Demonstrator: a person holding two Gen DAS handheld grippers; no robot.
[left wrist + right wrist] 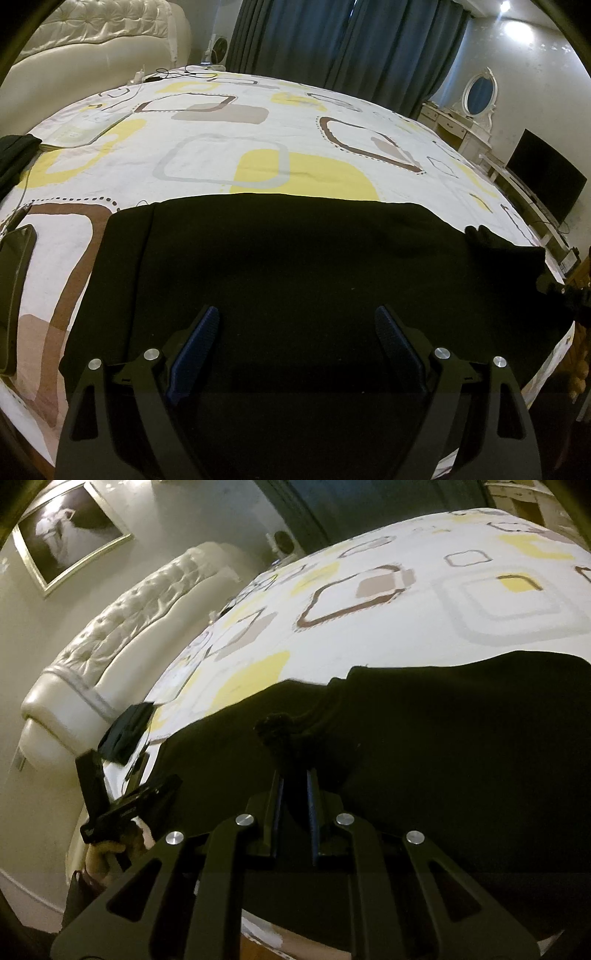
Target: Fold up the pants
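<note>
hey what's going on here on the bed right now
A person with a handheld gripper in each hand is folding black pants spread across a patterned bedsheet. The right gripper is shut on a bunched piece of the pants' fabric near their edge. The left gripper is open above the middle of the pants, holding nothing. A phone lies on the sheet to the left of the pants, and another dark garment sits farther off on the bed.
</note>
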